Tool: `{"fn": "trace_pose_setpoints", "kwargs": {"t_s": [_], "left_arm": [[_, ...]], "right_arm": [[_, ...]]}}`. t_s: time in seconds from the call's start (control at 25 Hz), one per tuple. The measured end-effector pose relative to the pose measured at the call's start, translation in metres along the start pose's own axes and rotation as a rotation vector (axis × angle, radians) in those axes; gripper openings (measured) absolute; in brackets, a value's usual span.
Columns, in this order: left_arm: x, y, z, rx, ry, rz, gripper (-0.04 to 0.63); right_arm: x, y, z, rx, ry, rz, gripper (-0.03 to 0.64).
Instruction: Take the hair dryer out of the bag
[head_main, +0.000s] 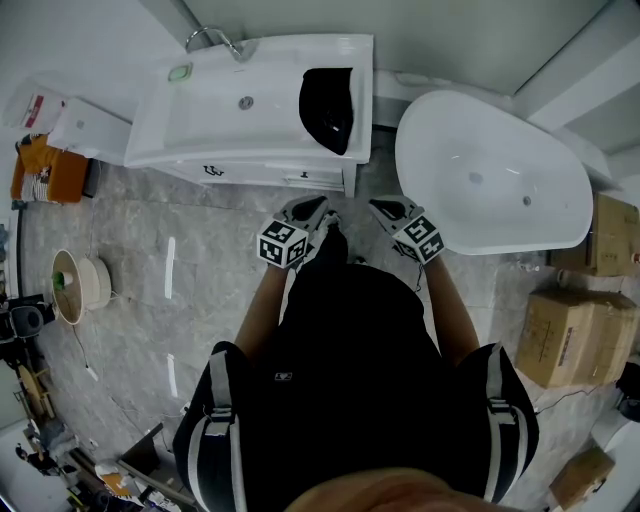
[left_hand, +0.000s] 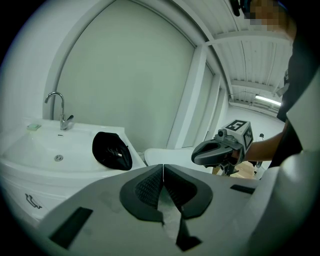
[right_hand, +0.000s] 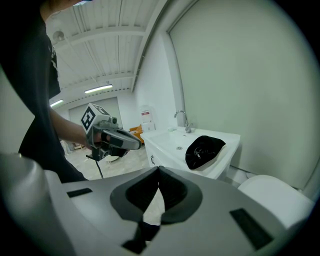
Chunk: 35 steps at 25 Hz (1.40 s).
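Approach as the step in hand, judging by the layout: nothing reached yet, nothing gripped. Left gripper (left_hand: 163, 172) held close to the body, fingers (left_hand: 146, 187) pressed together on nothing. Right gripper (right_hand: 159, 176) just beside it, fingers (right_hand: 175, 192) likewise closed and empty. Bag (head_main: 327, 108), black, lying on the flat right end of the sink (head_main: 200, 125), mouth turned toward the fingers. Well ahead of both sets of fingertips and well apart from them: off to the left of the left fingers, off to the right of the right fingers, so roughly between the two lines of aim. Dryer not to be made out as such; something dark with a pale glint inside the mouth, probably it, but too small to tell. Next move, likely: carry both pairs of fingers forward to the bag, pinch the rim with one pair, go in after the dryer with the other. Calls for opening the fingers first, and for a steady hold on the soft cloth, apt to slide on the smooth sink.
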<state>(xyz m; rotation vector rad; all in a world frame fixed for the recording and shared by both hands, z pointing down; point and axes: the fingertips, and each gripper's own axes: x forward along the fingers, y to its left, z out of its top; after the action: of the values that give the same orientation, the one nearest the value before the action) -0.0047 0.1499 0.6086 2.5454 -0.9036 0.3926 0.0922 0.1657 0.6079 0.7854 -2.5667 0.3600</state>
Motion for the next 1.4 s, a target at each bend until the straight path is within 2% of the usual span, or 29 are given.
{"fn": "trace_pose_setpoints", "kwargs": {"t_s": [0.48,0.8,1.4], "left_arm": [[0.017,0.024,0.010,-0.025,0.004,-0.008,0.017],[0.034,0.060,0.028,-0.048,0.001,-0.012,0.017],[0.073,0.139,0.058,-0.062,0.018,-0.067,0.017]], "right_arm": [[0.018,-0.023,0.008,0.040,0.014,0.000,0.060],[0.044,-0.051,0.024,0.029,0.040,-0.001,0.060],[0.112,-0.104,0.051,-0.002,0.106,-0.022,0.060]]}}
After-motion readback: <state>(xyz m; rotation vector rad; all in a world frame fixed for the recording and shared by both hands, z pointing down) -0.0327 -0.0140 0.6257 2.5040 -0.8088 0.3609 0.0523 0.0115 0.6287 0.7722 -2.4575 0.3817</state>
